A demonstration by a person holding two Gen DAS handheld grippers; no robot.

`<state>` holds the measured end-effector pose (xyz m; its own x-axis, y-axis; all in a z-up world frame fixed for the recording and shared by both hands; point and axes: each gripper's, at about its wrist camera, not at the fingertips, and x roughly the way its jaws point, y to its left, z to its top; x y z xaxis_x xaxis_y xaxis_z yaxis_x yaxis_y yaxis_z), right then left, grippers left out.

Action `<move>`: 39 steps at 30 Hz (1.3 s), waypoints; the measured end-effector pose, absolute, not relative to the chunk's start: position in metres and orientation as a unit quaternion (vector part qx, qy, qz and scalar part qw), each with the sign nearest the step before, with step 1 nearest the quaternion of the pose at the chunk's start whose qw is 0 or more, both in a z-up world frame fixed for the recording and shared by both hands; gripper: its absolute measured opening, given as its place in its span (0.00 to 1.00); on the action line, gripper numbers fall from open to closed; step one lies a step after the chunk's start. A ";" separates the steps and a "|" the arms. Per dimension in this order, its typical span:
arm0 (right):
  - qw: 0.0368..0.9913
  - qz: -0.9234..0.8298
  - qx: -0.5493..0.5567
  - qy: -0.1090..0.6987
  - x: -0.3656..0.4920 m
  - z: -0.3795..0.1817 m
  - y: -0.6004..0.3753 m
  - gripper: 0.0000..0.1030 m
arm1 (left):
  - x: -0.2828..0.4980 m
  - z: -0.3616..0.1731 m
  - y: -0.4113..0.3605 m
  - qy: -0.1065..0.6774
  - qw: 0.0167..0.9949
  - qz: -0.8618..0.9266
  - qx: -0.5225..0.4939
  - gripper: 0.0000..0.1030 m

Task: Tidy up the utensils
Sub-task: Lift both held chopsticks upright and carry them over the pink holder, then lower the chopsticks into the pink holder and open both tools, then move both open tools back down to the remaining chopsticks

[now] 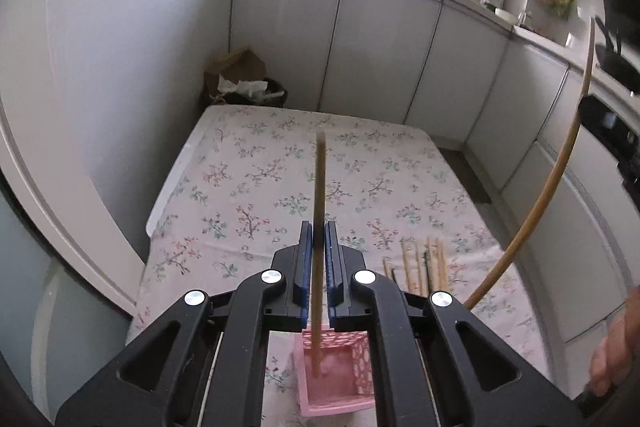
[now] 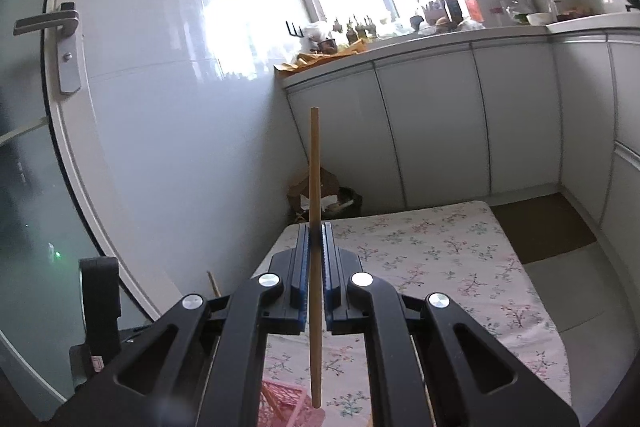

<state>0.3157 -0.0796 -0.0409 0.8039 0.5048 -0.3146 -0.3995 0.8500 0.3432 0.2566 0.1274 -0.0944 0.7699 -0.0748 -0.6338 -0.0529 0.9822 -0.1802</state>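
In our left gripper (image 1: 319, 239) a wooden chopstick (image 1: 319, 227) stood upright between the blue pads, clamped from both sides. Its top rose well above the jaws, and its lower end reached down behind them into the pink basket (image 1: 336, 393), touching the bottom. To the right of those jaws, loose chopsticks (image 1: 424, 265) lay side by side on the floral tablecloth (image 1: 260, 163).

Our right gripper (image 2: 316, 239) pinched a second chopstick (image 2: 314, 187) in the same way, upright between its pads. The lower tip hung free below the jaws, just to the right of the basket's rim (image 2: 280, 399) and above the cloth (image 2: 440, 259). The left gripper's body (image 2: 100, 307) showed to the left of these jaws.
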 end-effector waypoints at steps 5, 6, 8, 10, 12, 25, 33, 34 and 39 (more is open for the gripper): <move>0.929 0.272 0.139 0.211 0.315 -0.046 -0.065 0.06 | 0.245 -0.078 0.142 0.321 0.938 -0.011 -0.134 0.15; 0.928 0.275 0.136 0.212 0.314 -0.048 -0.060 0.06 | 0.242 -0.073 0.146 0.315 0.939 -0.010 -0.141 0.18; 0.927 0.283 0.121 0.215 0.312 -0.053 -0.047 0.06 | 0.237 -0.065 0.149 0.303 0.940 -0.006 -0.154 0.25; 0.923 0.292 0.106 0.227 0.314 -0.063 -0.032 0.06 | 0.228 -0.055 0.158 0.285 0.942 0.001 -0.177 0.30; 0.921 0.293 0.091 0.241 0.318 -0.070 -0.021 0.06 | 0.221 -0.048 0.165 0.272 0.943 0.011 -0.193 0.39; 0.900 0.291 0.086 0.312 0.327 -0.088 -0.022 0.30 | 0.192 -0.016 0.152 0.243 0.946 0.007 -0.216 0.56; 0.903 0.191 0.184 0.337 0.344 -0.070 -0.137 0.32 | 0.200 -0.025 0.059 0.293 0.946 -0.084 -0.108 0.58; 0.901 0.178 0.191 0.345 0.347 -0.073 -0.148 0.32 | 0.202 -0.030 0.047 0.302 0.944 -0.095 -0.096 0.58; 0.880 0.101 0.214 0.412 0.364 -0.104 -0.207 0.34 | 0.222 -0.071 -0.021 0.374 0.920 -0.121 -0.016 0.58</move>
